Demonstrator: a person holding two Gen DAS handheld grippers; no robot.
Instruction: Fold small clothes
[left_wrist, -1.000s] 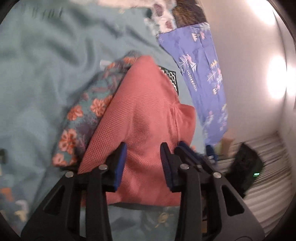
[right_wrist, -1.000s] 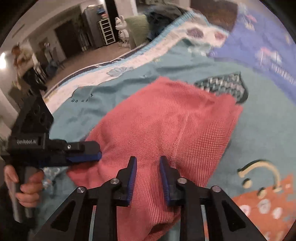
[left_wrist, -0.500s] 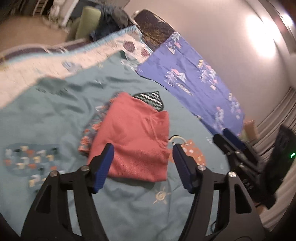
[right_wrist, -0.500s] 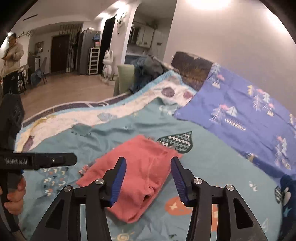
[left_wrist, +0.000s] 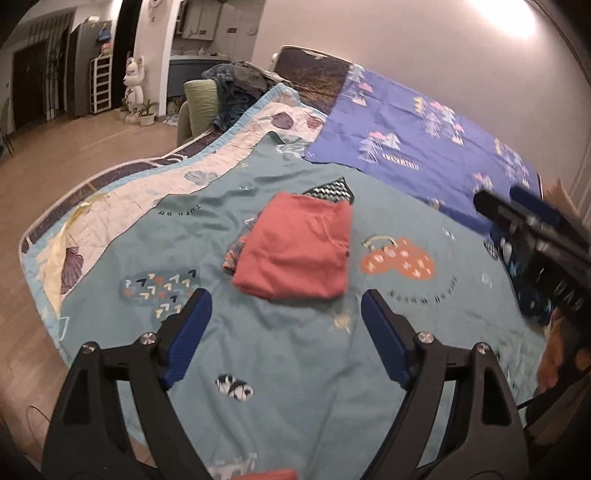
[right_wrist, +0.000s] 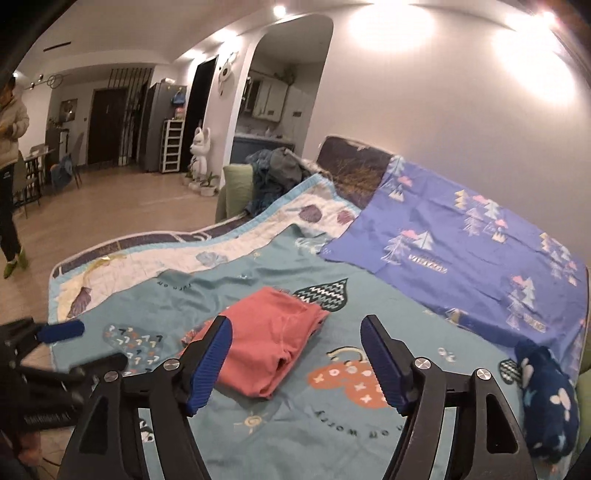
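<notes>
A: What lies on the bed (left_wrist: 280, 354)?
B: A teal quilt (left_wrist: 295, 369) covers it; folded pink shorts (left_wrist: 295, 251) lie mid-quilt on a floral garment (left_wrist: 236, 251).
A: The claws?
B: Left claw (left_wrist: 284, 336) and right claw (right_wrist: 295, 365) both gape, empty, above the quilt.

The teal blanket (right_wrist: 388, 435) carries small print, upside down and only partly legible, seemingly "don't worry". No other lettering is clear enough to read.
</notes>
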